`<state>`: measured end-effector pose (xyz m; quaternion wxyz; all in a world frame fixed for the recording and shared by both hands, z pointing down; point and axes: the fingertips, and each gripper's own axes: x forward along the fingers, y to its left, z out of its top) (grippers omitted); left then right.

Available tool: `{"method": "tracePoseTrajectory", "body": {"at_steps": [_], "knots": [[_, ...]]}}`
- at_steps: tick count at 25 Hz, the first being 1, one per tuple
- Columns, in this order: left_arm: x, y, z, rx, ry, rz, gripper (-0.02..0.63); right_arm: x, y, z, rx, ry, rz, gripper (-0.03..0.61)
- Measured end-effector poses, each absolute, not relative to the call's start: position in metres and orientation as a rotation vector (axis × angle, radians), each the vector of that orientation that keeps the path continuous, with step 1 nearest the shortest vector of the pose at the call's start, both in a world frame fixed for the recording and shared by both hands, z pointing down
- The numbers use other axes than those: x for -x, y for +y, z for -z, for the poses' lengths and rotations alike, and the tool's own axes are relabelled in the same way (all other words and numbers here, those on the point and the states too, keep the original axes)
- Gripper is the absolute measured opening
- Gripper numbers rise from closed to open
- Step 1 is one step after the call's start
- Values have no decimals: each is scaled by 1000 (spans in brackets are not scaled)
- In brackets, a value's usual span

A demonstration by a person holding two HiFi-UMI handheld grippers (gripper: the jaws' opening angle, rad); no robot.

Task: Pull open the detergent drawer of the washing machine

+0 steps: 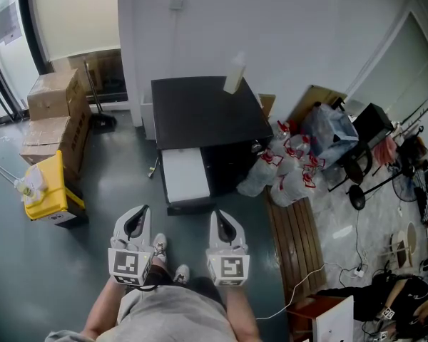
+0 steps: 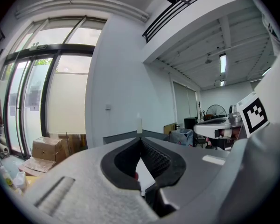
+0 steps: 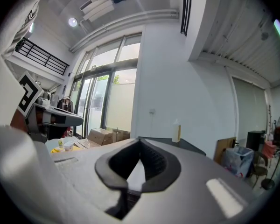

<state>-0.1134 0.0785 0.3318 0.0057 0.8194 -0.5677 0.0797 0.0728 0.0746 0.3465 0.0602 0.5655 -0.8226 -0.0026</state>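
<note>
The washing machine (image 1: 207,112) has a black top and stands against the white wall, a step in front of me. A white panel (image 1: 184,175) fills the left of its front and a dark part the right. I cannot make out the detergent drawer. A pale bottle (image 1: 233,73) stands on the top near the wall. My left gripper (image 1: 138,211) and right gripper (image 1: 220,214) hang side by side short of the machine and touch nothing. Both are empty, with jaw tips meeting. The bottle (image 2: 139,124) rises just beyond the left gripper (image 2: 140,140) and shows as the bottle (image 3: 176,131) right of the right gripper (image 3: 140,139).
Cardboard boxes (image 1: 53,116) are stacked at the left, with a yellow caddy (image 1: 50,187) in front of them. Tied plastic bags (image 1: 285,166) crowd the machine's right side, next to a wooden slatted board (image 1: 296,234). A black chair (image 1: 364,134) and cables lie further right. My shoes (image 1: 160,244) are on the grey floor.
</note>
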Motion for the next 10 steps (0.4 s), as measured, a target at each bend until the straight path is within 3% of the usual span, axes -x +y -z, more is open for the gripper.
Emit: {"method": "tracePoseTrajectory", "body": {"at_steps": [10], "knots": [[110,78,-331,-2574,-1766,-251,11,-74,75,-345,-1709,-2477,15,5]]}}
